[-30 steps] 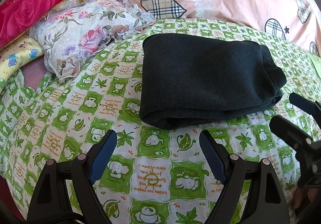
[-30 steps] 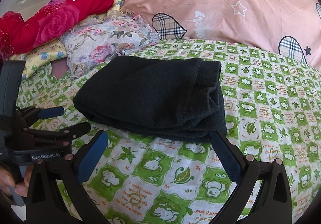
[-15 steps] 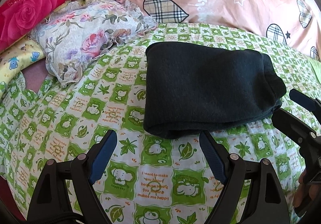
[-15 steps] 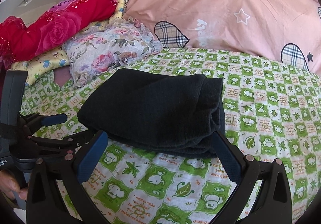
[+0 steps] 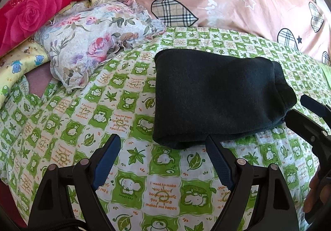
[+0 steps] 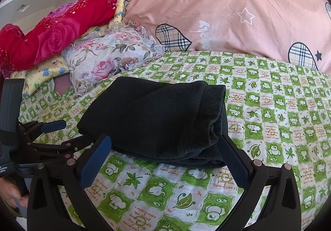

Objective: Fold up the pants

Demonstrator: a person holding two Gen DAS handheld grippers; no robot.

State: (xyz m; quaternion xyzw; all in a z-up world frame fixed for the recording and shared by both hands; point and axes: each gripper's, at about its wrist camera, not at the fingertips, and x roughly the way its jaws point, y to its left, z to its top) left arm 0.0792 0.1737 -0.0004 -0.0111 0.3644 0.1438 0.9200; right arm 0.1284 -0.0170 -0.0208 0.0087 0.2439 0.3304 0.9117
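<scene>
On the green patterned bedsheet (image 5: 132, 171), the dark pants (image 5: 215, 98) are lying folded into a compact bundle, so the folding is looking finished. Left gripper (image 5: 163, 160) and right gripper (image 6: 165, 158) are hovering just short of the bundle's near edge, fingers spread and grasping nothing, probably letting it settle.

Both wrist cameras looked low and close across the bed (image 5: 62, 119) toward the pillows. The left view sat left of the folded pants (image 5: 217, 102), the right view further right, and both shared the pants and the pink pillow (image 6: 238, 13).
</scene>
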